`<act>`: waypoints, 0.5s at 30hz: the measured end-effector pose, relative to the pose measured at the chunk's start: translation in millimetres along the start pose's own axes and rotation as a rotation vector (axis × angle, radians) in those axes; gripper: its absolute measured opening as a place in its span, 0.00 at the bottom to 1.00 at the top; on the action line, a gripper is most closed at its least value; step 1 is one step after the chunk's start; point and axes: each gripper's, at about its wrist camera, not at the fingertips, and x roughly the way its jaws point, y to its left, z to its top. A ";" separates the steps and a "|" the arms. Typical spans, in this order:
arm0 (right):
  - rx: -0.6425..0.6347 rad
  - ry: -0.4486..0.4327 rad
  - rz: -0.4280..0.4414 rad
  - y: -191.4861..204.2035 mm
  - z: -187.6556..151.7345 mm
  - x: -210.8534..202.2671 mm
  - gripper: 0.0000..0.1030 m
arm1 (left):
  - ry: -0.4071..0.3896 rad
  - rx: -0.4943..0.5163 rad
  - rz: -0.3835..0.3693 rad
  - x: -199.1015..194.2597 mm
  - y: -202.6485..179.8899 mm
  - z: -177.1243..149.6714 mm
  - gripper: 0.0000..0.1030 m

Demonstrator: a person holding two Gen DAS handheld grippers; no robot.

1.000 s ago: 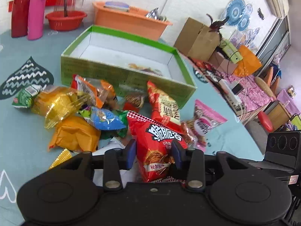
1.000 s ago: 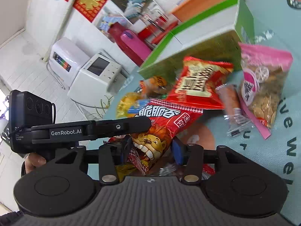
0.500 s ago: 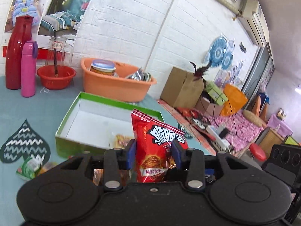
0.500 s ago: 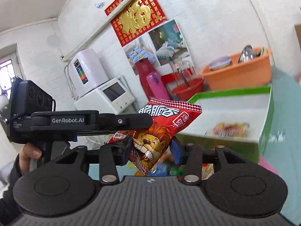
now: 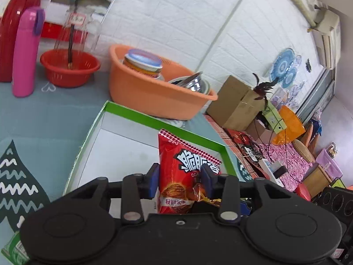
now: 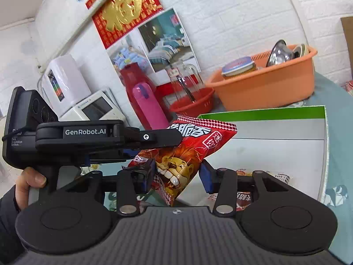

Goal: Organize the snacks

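Observation:
My left gripper [image 5: 179, 181] is shut on a red snack bag [image 5: 178, 176] with a lion picture and holds it upright over the green-rimmed white box [image 5: 123, 152]. The same red snack bag [image 6: 189, 152] shows in the right wrist view, with my right gripper [image 6: 178, 176] shut on its lower end. The left gripper [image 6: 154, 137] reaches in from the left and clamps the bag's upper edge. The box [image 6: 286, 132] lies behind, with two small snack packs [image 6: 264, 176] inside.
An orange basin [image 5: 154, 88] with metal bowls stands behind the box. A red bowl [image 5: 68, 66], a pink flask [image 5: 24, 50] and a red thermos [image 5: 8, 33] stand at the back left. A green snack pack [image 5: 13, 249] lies at the near left. Cardboard boxes [image 5: 236, 103] sit off the table's right.
Both grippers lifted the red bag off the snack pile and carried it forward over the box. The pile dropped out of view.

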 end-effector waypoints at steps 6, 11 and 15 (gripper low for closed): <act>0.002 0.037 -0.050 -10.4 -5.1 25.2 0.82 | 0.051 -0.003 0.051 21.2 19.6 3.5 0.91; -0.043 0.024 -0.135 -7.8 -5.9 20.2 1.00 | 0.004 0.009 0.129 10.5 15.2 -2.5 1.00; -0.102 -0.054 -0.168 9.0 4.1 -15.1 1.00 | -0.021 0.004 0.104 -16.0 -0.7 -0.6 1.00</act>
